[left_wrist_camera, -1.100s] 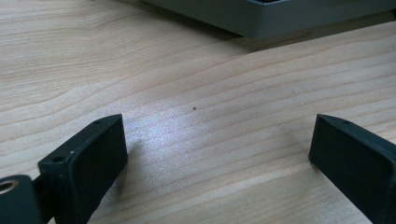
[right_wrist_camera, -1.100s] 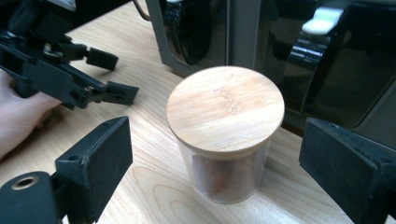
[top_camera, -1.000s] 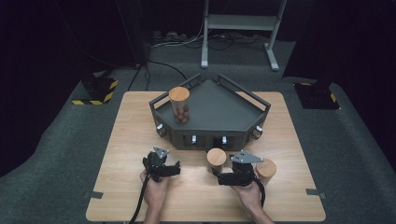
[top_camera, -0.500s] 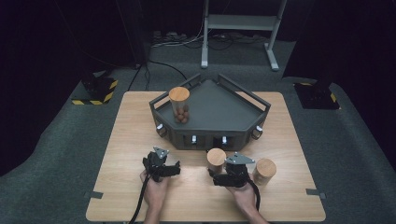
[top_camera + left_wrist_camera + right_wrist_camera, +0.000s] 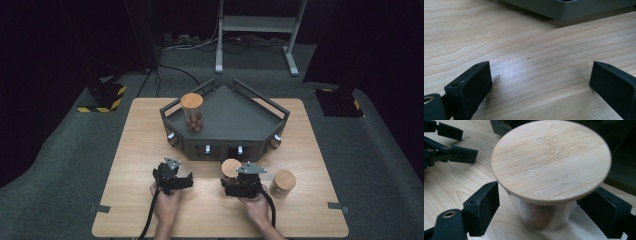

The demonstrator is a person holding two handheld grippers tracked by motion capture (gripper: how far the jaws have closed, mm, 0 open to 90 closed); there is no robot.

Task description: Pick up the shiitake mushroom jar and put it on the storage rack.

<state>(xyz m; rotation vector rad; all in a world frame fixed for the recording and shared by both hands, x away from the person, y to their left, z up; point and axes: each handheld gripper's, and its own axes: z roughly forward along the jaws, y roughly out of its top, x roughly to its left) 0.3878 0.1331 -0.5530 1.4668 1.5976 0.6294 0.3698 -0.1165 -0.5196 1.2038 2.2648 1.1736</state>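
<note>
Since a second ago the right gripper (image 5: 239, 181) has slid leftward in the high view, away from the lidded jar at lower right (image 5: 282, 182) and up to the middle jar (image 5: 231, 169), which now stands between its jaws; the left gripper (image 5: 175, 175) has kept its place. No brand, label or writing can be read on anything.

From the right gripper view, the middle jar (image 5: 549, 177) sits in the centre of the frame, a clear glass body under a round bamboo lid. One black jaw stands at lower left of the jar and the other at lower right, both just beside the glass; whether they press on it I cannot tell, though the gap looks nearly closed around it. At upper left of that frame the left gripper (image 5: 449, 145) shows farther off on the tabletop (image 5: 456, 185).

In the left gripper view the jaws are spread wide, released, with bare wooden tabletop (image 5: 536, 57) between them and the edge of the grey tray (image 5: 574, 8) along the top.

Seen from the high view, the grey tray (image 5: 235, 120) sits at mid-frame with a third jar (image 5: 192, 112), holding brown balls, in its left corner.
</note>
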